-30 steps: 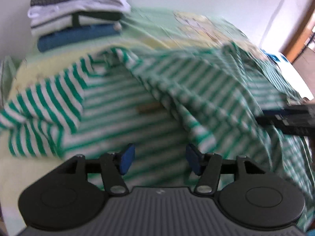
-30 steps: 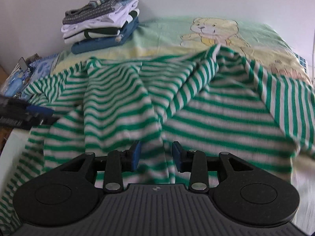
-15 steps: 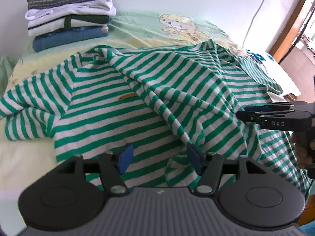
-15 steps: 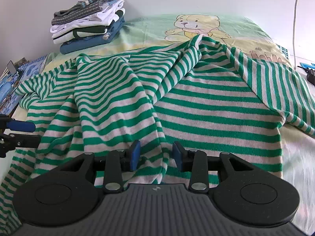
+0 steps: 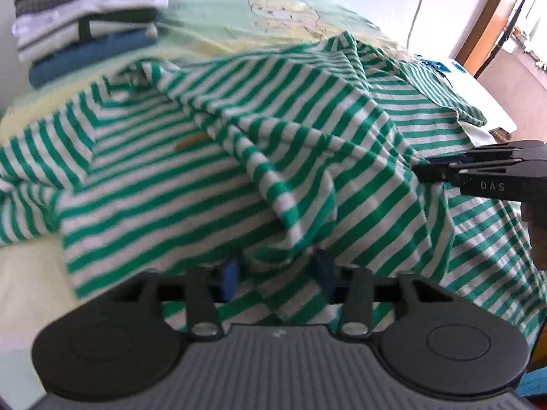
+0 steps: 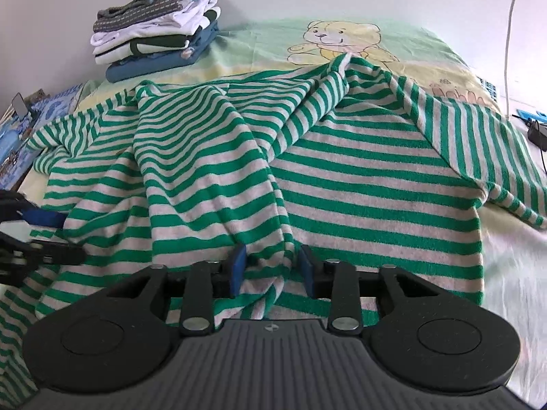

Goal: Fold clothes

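Note:
A green and white striped shirt (image 5: pixel 239 157) (image 6: pixel 359 177) lies spread and rumpled on the bed. My left gripper (image 5: pixel 277 273) is low at the near hem. Its jaws are closing with a bunched fold of the shirt between the blue pads, which the cloth partly hides. From the right wrist view the left gripper (image 6: pixel 58 237) still shows a gap with fabric in it. My right gripper (image 6: pixel 272 266) is closing on another fold of the hem. Seen side-on, the right gripper (image 5: pixel 422 168) has its fingers pinched together on the shirt's edge.
A stack of folded clothes (image 6: pixel 157 24) (image 5: pixel 85 24) sits at the far left corner of the teddy-bear blanket (image 6: pixel 259 48). Blue printed items (image 6: pixel 20 130) lie off the left edge. A cable (image 6: pixel 511 17) hangs on the wall at right. A hand (image 5: pixel 536 232) holds the right gripper.
The left gripper has moved in over the hem and its pads have come closer, with cloth now bunched between them. The right gripper's fingers have closed on the shirt's edge.

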`<state>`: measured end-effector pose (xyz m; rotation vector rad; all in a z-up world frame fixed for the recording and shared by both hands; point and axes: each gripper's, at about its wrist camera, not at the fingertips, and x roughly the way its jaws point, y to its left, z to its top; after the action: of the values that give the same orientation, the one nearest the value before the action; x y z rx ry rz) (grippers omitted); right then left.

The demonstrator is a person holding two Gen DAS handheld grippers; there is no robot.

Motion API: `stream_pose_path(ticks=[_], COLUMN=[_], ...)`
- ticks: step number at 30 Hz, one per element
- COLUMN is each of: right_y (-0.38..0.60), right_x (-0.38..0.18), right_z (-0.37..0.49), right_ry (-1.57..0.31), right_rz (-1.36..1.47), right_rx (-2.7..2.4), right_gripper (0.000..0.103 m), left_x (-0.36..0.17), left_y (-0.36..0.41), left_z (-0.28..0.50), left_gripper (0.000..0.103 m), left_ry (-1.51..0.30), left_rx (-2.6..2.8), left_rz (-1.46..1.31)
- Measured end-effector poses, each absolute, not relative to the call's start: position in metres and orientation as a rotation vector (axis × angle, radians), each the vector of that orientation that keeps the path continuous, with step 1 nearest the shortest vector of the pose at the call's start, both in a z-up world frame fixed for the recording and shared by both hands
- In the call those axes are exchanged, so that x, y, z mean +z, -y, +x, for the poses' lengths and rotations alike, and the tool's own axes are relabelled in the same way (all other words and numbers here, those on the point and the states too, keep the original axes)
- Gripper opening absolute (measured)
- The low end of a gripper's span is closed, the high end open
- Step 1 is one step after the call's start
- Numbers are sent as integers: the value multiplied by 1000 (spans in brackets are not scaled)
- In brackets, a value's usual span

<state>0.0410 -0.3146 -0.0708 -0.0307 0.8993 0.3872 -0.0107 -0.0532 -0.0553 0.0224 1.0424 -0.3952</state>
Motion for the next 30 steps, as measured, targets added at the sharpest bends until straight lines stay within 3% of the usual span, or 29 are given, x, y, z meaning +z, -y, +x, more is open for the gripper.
stream_pose_path(ticks=[2,5,13,14,15,24,30], right_y=[315,322,328,328,329,297,292], right_x=[-69,-62,-72,-70,-67,-54,-73], right_z=[40,38,39,39,38,20,24], right_ry=[-901,-899,-935,-931,-928,-820,-883], right_rz=[-35,-6,12,11,11,-53,-65], right_rx=[394,397,355,354,352,478,487], right_gripper=[10,8,9,10,16,20,20], left_x=[-53,-49,-53,-49,-44,-8,-44], left_y=[55,51,33,33,32,51,76], left_z=[-14,-19,-21,-22,-26,-31,-17], left_gripper=[16,8,13,24,28,25,28], left_ry=[-1041,-1079,-1137,-1132,-1109,-927,-1017], left_rx=[-404,-438,-428,-424,-401,-341,-293], left_rz=[12,-63,-145,-131,-93,40,84])
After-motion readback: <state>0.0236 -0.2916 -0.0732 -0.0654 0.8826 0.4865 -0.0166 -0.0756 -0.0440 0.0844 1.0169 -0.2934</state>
